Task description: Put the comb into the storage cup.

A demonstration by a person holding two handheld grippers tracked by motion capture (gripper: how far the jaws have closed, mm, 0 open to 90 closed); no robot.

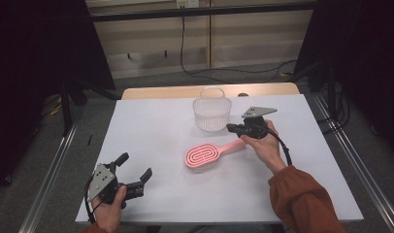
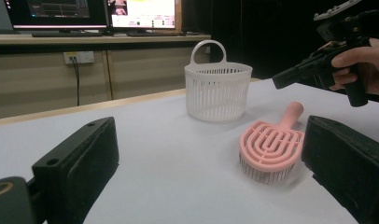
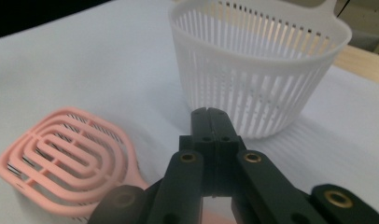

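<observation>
High view: my right gripper [image 1: 232, 128], jaws pressed together on nothing, hovers between the white slotted basket [image 1: 212, 114] at the far centre and the pink hairbrush [image 1: 210, 153], which lies flat mid-table, handle toward the right. My left gripper [image 1: 135, 170], jaws spread and empty, rests at the near left of the white table [image 1: 151, 121].

**Open tabletop on the left, crowded centre-right**

The tabletop [image 1: 151, 126] lies bare across its left half and along the near edge, giving free passage; the pink hairbrush [image 1: 207, 154] lies mid-table, with the white basket [image 1: 212, 112] standing well behind it near the far edge; the right gripper [image 1: 230, 128], jaws pressed together, hangs just beside the basket, above the brush handle, narrowing the gap between them.
</observation>
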